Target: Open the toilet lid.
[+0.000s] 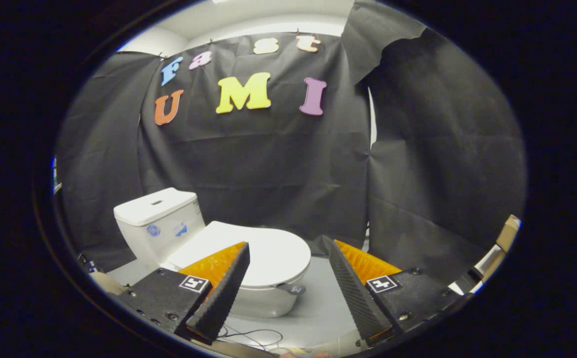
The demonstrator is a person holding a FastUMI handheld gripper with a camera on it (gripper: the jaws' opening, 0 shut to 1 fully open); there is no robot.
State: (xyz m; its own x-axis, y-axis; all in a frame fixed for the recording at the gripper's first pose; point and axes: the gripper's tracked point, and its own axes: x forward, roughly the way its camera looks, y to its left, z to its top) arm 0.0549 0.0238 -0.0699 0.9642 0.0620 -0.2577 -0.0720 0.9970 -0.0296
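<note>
A white toilet stands on the grey floor ahead, its tank (156, 219) at the back left. Its lid (263, 251) lies flat and closed over the bowl (263, 301), with a small dark tab (292, 288) at the lid's front edge. My gripper (288, 246) is open, its two fingers spread wide with nothing between them. The left finger (223, 293) overlaps the lid's left side in the picture; the right finger (353, 288) sits to the right of the bowl. The toilet is still some way beyond the fingertips.
Black cloth walls close the booth behind and to the right of the toilet. Grey floor (328, 303) spreads right of the bowl. A thin dark cable (253, 335) lies on the floor in front. A cardboard box (507, 233) shows at the far right.
</note>
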